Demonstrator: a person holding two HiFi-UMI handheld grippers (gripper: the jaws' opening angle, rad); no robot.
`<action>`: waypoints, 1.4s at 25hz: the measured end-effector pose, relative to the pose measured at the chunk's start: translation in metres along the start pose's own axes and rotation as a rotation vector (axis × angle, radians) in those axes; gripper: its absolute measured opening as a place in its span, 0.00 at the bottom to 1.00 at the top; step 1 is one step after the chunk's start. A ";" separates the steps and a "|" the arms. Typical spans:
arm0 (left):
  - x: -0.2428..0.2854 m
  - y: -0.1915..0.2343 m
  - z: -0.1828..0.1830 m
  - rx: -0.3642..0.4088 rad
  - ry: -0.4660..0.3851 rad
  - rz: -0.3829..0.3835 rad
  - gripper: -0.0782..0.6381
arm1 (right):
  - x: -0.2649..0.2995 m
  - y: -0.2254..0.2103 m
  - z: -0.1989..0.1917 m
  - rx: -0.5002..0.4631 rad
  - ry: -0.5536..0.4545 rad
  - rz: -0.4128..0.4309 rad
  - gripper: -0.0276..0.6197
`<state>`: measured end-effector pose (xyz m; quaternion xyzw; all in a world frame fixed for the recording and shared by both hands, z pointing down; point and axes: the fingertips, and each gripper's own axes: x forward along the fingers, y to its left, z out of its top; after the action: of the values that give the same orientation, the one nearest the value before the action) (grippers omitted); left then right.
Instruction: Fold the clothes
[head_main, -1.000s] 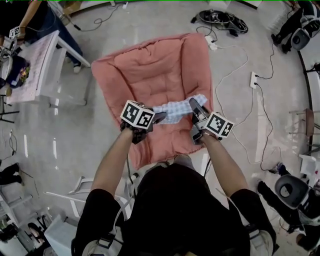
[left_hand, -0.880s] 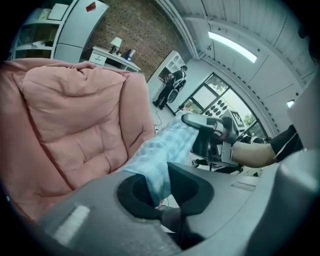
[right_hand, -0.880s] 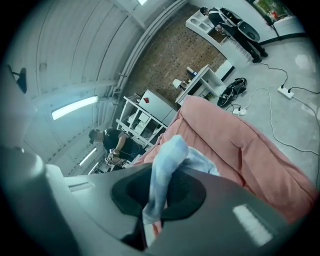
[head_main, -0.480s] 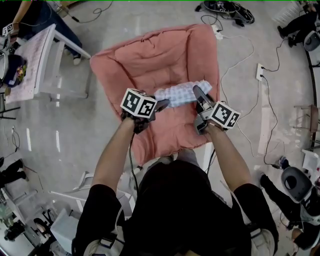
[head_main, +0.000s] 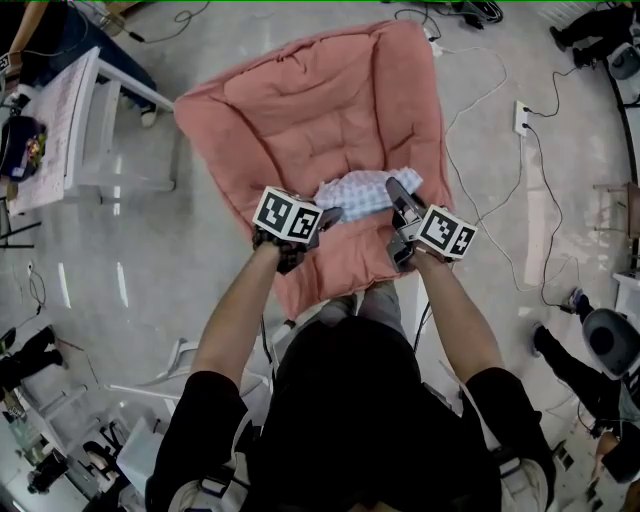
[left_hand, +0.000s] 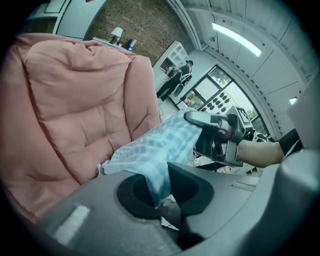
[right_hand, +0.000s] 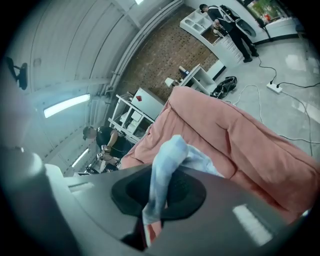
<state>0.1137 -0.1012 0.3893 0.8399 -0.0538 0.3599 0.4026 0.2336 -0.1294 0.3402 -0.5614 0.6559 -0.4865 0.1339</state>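
Two grippers, one checked cloth (head_main: 362, 190), one pink cushion (head_main: 330, 100).
The left gripper (head_main: 328, 214) and right gripper (head_main: 393, 187) each pinch an end of the checked cloth, held between them over the pink cushion. Each bite looks thin, perhaps only an edge; pulling apart could slip an end free and spoil the fold.

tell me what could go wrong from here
1. The left tool and right tool each pinch only a thin bunched edge of the cloth, so it could slip free.
2. The cloth sags crumpled between them, so it may land creased on the lumpy cushion.
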 end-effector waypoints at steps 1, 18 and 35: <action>0.004 -0.001 -0.010 -0.005 0.011 -0.002 0.17 | -0.005 -0.005 -0.009 0.008 0.005 -0.006 0.08; 0.073 -0.062 -0.130 -0.104 0.081 -0.036 0.17 | -0.108 -0.083 -0.107 0.132 0.072 -0.093 0.08; 0.151 -0.096 -0.278 -0.293 0.089 0.016 0.17 | -0.188 -0.168 -0.231 0.140 0.246 -0.164 0.08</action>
<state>0.1053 0.1923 0.5419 0.7549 -0.0945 0.3884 0.5199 0.2317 0.1640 0.5163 -0.5384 0.5838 -0.6055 0.0513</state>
